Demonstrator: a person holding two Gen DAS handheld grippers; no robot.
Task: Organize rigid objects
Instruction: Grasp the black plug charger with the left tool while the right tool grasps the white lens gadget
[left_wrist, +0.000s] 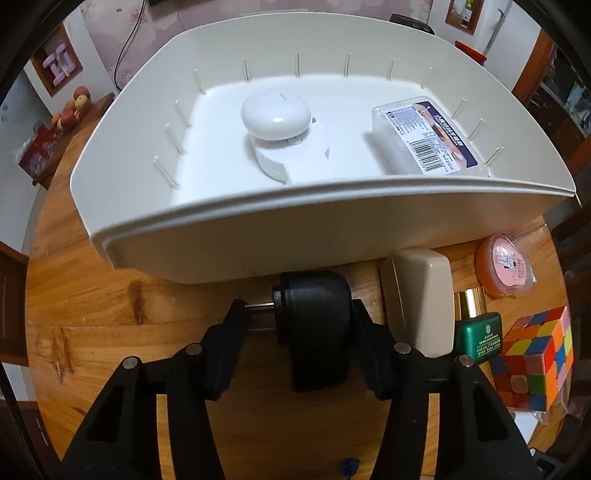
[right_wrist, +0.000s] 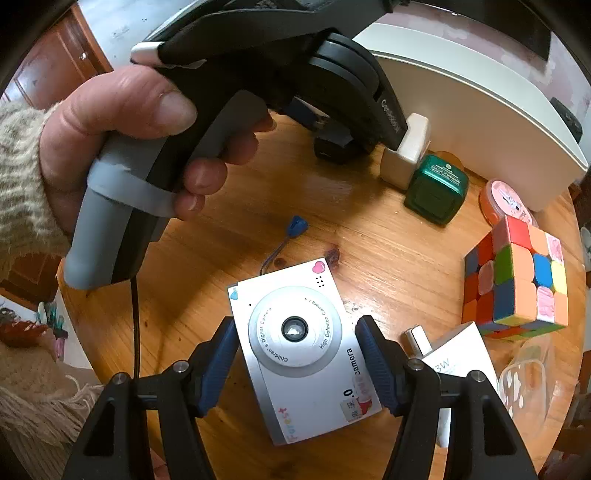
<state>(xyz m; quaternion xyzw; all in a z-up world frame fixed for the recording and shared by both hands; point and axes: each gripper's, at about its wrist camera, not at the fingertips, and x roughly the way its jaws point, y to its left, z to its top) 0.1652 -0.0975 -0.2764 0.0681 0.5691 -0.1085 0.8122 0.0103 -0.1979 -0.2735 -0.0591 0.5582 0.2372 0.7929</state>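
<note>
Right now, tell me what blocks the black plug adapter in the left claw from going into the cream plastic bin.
Only the near wall of the cream plastic bin rises between the black plug adapter and the bin's floor. The left claw must lift the adapter over that wall; nothing else intervenes.

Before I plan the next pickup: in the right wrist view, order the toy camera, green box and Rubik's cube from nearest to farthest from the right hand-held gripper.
1. Toy camera, between the right hand-held gripper's fingers.
2. Rubik's cube, off to the right.
3. Green box, farther up the table, beside the white bin.
</note>
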